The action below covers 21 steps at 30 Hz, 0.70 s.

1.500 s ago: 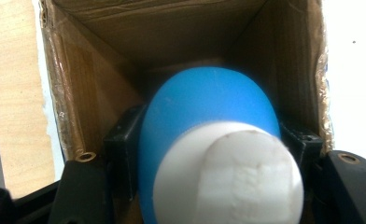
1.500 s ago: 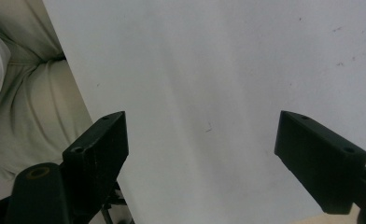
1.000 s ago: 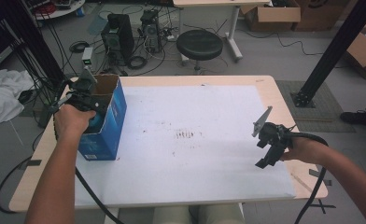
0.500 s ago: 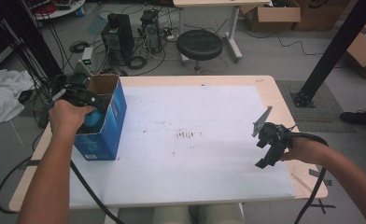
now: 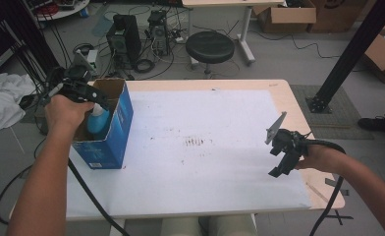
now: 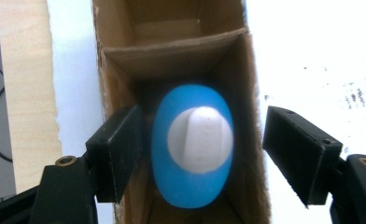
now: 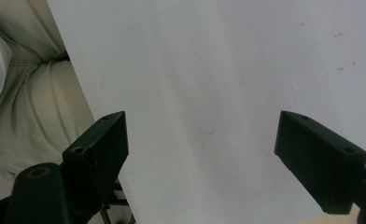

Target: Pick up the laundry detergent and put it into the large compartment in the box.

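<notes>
Blue plastic bottle [image 6: 193, 154] with white cap: dropped into open blue cardboard box [image 5: 116, 129].
Left gripper [image 6: 197, 149] jaws just opened, clear of it (placement looks done); right gripper [image 7: 202, 154] released, idle over desk [image 5: 220, 147].

Light wooden table [image 5: 298, 105] with rounded corners; large white sheet [image 5: 215, 162] covers most of top, faint dark smudges at its middle. Open blue cardboard box [image 5: 116, 130] stands upright on sheet at left edge. Bare wood strips show along far and right sides.
</notes>
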Available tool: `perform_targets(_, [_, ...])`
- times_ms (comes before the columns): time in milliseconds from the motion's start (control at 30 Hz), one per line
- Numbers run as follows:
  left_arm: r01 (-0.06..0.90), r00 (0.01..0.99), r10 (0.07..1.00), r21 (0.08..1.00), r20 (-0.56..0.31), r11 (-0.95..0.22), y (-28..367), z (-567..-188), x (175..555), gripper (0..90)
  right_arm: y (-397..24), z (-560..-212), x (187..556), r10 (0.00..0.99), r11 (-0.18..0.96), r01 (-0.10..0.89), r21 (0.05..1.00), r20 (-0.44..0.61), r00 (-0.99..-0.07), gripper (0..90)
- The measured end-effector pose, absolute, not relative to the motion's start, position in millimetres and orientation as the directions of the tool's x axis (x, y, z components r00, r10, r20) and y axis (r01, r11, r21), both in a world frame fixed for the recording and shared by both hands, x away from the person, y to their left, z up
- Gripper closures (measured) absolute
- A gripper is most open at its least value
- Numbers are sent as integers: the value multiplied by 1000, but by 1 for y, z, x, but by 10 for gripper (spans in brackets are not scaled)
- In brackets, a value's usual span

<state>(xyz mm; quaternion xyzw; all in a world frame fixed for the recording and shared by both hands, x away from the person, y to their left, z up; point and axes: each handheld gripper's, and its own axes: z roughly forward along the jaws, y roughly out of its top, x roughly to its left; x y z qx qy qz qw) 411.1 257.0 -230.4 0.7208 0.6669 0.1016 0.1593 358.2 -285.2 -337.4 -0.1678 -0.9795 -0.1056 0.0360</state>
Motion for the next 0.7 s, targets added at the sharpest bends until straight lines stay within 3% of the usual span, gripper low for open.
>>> perform_targets(300, [911, 123, 990, 404, -69, -85, 247, -205, 411, 287, -284, -337, 358, 317, 922, 332, 199, 106, -943, 173])
perform_targets(700, [906, 174, 982, 402, -77, -129, 224, -196, 413, 204, -285, -336, 357, 322, 920, 337, 202, 102, -941, 172])
